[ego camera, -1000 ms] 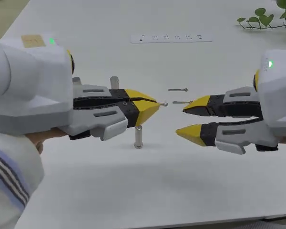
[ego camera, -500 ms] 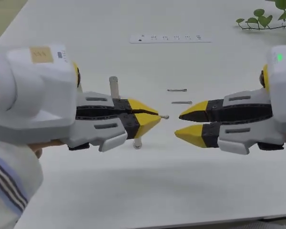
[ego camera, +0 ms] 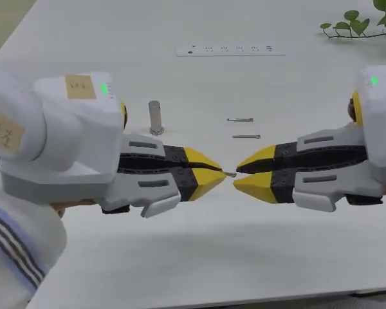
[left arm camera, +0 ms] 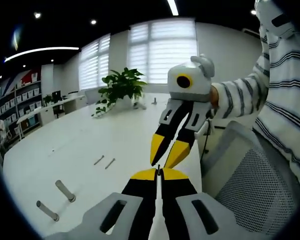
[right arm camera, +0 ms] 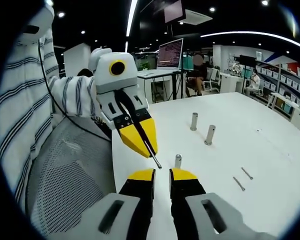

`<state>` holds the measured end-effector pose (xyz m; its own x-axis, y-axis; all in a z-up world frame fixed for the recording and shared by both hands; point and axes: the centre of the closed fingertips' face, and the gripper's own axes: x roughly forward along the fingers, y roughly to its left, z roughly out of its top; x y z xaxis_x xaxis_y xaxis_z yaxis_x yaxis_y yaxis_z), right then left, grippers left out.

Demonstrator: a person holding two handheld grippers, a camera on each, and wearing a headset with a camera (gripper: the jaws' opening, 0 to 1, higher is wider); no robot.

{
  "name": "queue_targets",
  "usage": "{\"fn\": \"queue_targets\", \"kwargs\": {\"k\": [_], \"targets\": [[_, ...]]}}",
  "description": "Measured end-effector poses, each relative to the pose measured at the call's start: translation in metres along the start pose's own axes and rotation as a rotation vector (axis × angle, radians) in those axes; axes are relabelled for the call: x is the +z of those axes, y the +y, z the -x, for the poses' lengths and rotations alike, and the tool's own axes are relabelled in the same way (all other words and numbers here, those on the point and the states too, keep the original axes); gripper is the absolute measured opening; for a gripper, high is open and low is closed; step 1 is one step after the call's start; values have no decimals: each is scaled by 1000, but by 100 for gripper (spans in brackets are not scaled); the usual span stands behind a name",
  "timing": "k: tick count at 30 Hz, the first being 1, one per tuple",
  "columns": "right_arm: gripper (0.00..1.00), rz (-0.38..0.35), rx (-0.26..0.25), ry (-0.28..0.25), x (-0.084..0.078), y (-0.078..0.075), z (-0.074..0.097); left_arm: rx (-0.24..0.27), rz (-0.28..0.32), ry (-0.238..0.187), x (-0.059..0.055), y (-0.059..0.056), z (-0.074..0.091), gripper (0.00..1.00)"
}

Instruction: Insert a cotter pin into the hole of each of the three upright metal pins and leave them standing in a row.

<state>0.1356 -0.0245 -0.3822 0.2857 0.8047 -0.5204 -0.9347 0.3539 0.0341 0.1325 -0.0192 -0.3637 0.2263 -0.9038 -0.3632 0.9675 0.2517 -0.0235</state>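
Observation:
My left gripper (ego camera: 222, 174) is shut on a thin cotter pin (ego camera: 230, 174) that sticks out of its yellow tips toward the right. My right gripper (ego camera: 237, 176) faces it tip to tip, slightly open, its jaws on either side of the cotter pin's end. In the right gripper view the cotter pin (right arm camera: 154, 156) points down at the gap of my right gripper (right arm camera: 161, 175). Three upright metal pins (right arm camera: 194, 121) (right arm camera: 209, 134) (right arm camera: 178, 161) stand on the white table. One metal pin (ego camera: 155, 118) stands behind the left gripper. Two spare cotter pins (ego camera: 240, 120) (ego camera: 246, 136) lie flat.
A white power strip (ego camera: 230, 50) lies at the far side of the table (ego camera: 199, 251). A green plant (ego camera: 363, 22) reaches in at the far right corner. A mesh chair (right arm camera: 65, 175) stands beside the table's edge.
Both grippers have come nearer and closed the distance between them. The left gripper now covers the front metal pins, and the right jaws have narrowed around the cotter pin's end.

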Motion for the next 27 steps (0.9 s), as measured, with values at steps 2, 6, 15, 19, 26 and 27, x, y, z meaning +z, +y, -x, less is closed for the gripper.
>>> {"fn": "queue_targets", "kwargs": {"k": [2, 6, 15, 19, 26, 27], "targets": [[6, -1, 10, 3, -1, 1, -2, -4, 14, -8, 0, -1, 0, 0], [2, -3, 24, 0, 0, 5, -5, -2, 29, -14, -2, -2, 0, 0], [0, 2, 47, 10, -1, 9, -10, -7, 29, 5, -7, -4, 2, 0], [0, 21, 46, 19, -2, 10, -11, -7, 38, 16, -13, -4, 2, 0], [0, 30, 52, 26, -5, 11, -11, -9, 43, 35, -20, -6, 2, 0], [0, 35, 54, 30, -5, 12, -11, -12, 42, 40, -21, -7, 2, 0]]}}
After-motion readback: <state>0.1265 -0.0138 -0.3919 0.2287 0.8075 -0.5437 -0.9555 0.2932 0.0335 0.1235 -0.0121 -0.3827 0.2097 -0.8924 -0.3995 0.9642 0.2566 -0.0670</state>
